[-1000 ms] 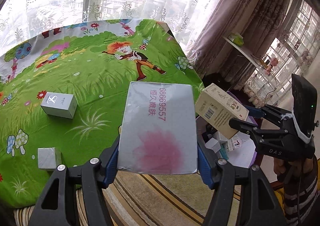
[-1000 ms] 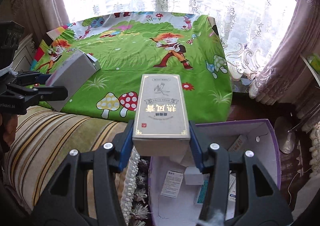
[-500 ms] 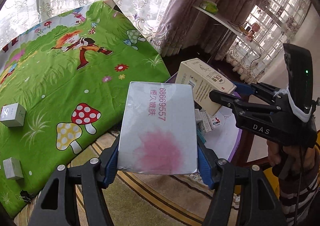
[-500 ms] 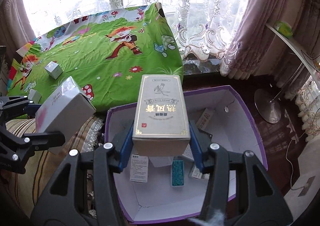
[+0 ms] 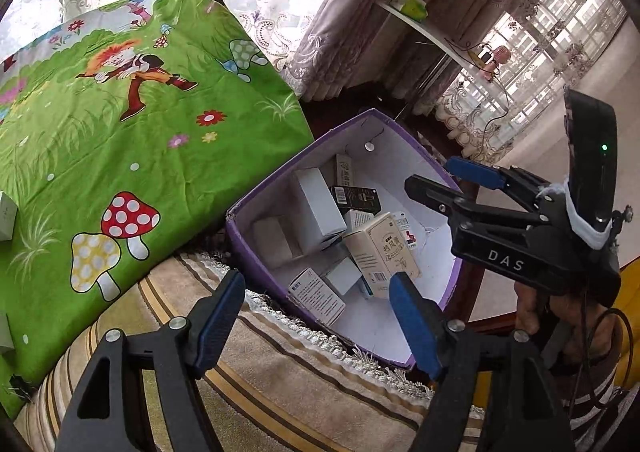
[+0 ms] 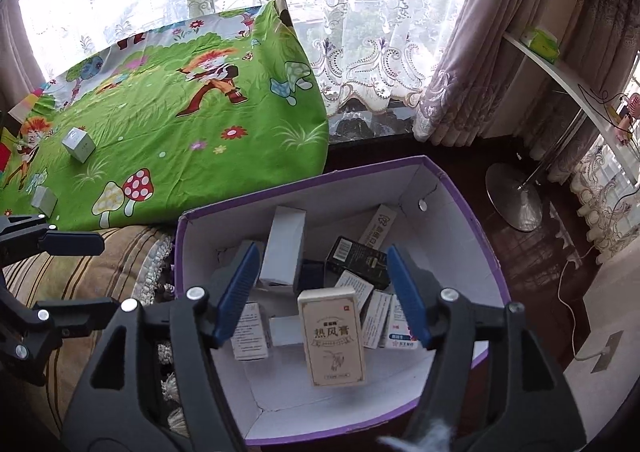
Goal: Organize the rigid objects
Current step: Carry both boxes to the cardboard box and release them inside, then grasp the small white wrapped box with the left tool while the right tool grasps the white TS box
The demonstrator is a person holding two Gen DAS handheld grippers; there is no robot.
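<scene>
Purple-walled bin (image 6: pixel 460 188) sits off the green sheet's (image 6: pixel 160 132) right edge, below the couch, so cartons drop straight in. The grey carton (image 6: pixel 282 248) leans against the bin's left wall; the tan carton (image 6: pixel 332 336) lies near its front wall, under my right gripper (image 6: pixel 320 292). Both jaws have just been opening: left gripper (image 5: pixel 316 316) and right stand wide, nothing between them. Two small cartons (image 6: pixel 78 144) remain on the sheet's left side, next to fetch, I judge.
</scene>
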